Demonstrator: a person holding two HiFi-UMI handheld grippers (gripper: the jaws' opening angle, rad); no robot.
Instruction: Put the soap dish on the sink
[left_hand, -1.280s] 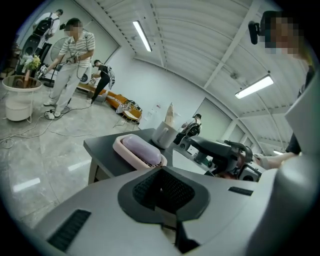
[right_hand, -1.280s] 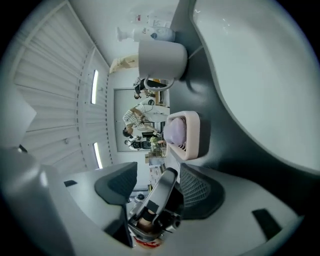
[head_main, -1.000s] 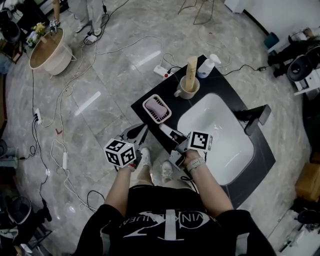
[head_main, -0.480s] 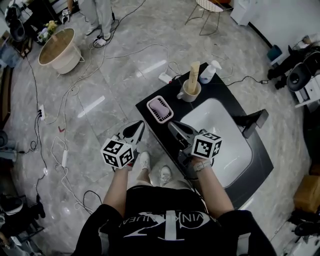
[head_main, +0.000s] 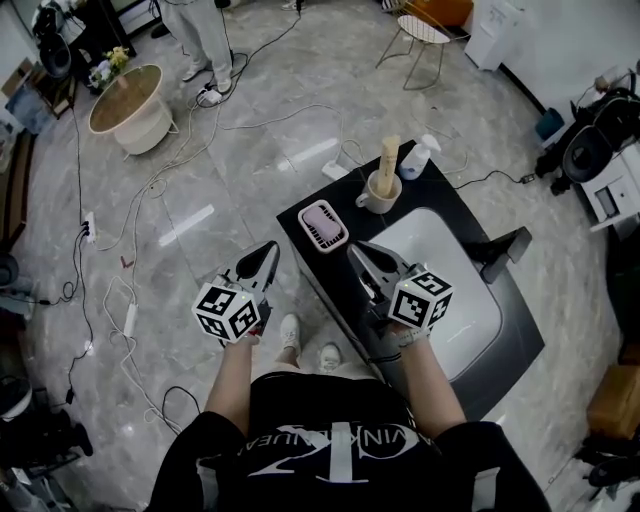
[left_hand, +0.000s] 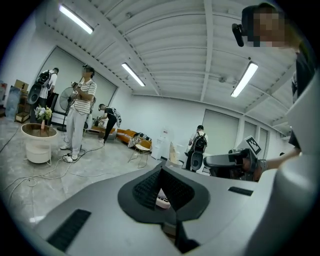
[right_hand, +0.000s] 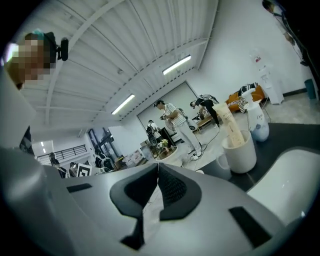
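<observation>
done, I'd say: soap dish (head_main: 323, 225) sits beside sink (head_main: 470, 295) | left tool (head_main: 268, 248), right tool (head_main: 357, 250) both pressed together, empty | tip: draw away high, don't nudge it

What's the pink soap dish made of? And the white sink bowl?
Soap dish: probably plastic, a matte pastel pink insert with moulded ribs inside a pale rim.
Sink bowl: likely glazed ceramic, smooth and white with faint shiny streaks.

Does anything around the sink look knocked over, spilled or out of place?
Nothing on the counter: the soap dish lies flat, the mug and spray bottle stand upright. Only loose cables sprawl over the floor beside it.
</observation>
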